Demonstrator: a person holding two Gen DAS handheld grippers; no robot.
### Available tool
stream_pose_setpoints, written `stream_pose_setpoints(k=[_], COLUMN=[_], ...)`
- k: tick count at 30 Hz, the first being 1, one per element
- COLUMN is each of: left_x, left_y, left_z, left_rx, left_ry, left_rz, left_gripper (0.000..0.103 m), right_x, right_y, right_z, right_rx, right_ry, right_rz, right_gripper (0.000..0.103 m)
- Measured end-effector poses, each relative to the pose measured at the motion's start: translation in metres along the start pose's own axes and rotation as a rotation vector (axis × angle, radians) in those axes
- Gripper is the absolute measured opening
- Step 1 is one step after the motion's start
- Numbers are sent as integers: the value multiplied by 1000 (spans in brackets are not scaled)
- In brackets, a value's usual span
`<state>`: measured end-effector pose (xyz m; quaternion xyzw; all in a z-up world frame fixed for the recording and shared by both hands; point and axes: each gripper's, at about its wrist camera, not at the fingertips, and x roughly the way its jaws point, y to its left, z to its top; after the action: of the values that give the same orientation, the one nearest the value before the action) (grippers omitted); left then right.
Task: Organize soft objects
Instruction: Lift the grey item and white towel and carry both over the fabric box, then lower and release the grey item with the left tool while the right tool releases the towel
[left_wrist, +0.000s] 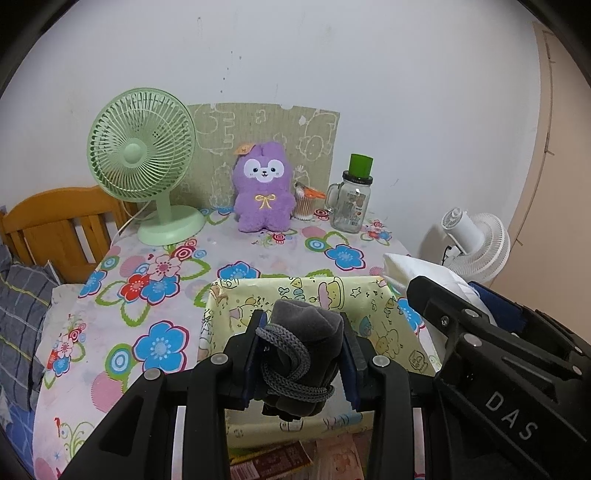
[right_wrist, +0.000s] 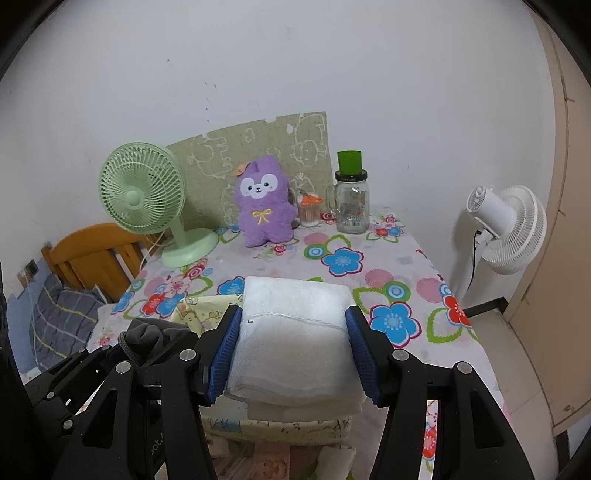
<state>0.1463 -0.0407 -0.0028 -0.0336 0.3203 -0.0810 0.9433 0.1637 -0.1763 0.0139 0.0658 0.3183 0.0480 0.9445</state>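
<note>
My left gripper (left_wrist: 302, 350) is shut on a grey velvet drawstring pouch (left_wrist: 304, 332), held above a pale yellow cartoon-print box (left_wrist: 369, 295) at the table's near edge. My right gripper (right_wrist: 293, 350) is shut on a folded white towel (right_wrist: 295, 325), held above the same box (right_wrist: 192, 308). The right gripper's black body shows at the right of the left wrist view, with the towel (left_wrist: 417, 273) beyond it. The pouch also shows at the left of the right wrist view (right_wrist: 151, 334).
On the floral tablecloth (left_wrist: 155, 325) at the back stand a green desk fan (left_wrist: 142, 162), a purple plush toy (left_wrist: 263, 188), a cotton swab jar (left_wrist: 303, 206) and a glass mug jar with a green cap (left_wrist: 351, 199). A white fan (right_wrist: 506, 229) stands right of the table; a wooden bed frame (left_wrist: 55, 221) is left.
</note>
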Motion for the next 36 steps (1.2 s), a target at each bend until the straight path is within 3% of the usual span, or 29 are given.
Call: stream_pose_setpoints(k=[16,18,20,23,26,30,36], left_x=[44,48,49,50,54,55,48], left_y=[0,0,-1,-2,-2,-1,-1], left_z=[2,1,1,1,0,-1,-1], left_rx=[-2,-3,-3,1,2,2,7], left_ry=[84,98,100,102,109,125,102], left_rz=[6,5,8,14,22,17,27], left_gripper=[42,49,66,74,80,84,93], right_x=[41,48,53,60,64,64,54], right_y=[2,0,-1,-3,-2,2,3], right_z=[2,2,2,2,1,0,-1], right_rx=[-23,-18,-14,-1,-6,-18,-19], right_ry=[54,65,72,89,98,97,73], right_rz=[30,32,36,49,50,60,49], right_gripper=[61,61,61,61,67,92,94])
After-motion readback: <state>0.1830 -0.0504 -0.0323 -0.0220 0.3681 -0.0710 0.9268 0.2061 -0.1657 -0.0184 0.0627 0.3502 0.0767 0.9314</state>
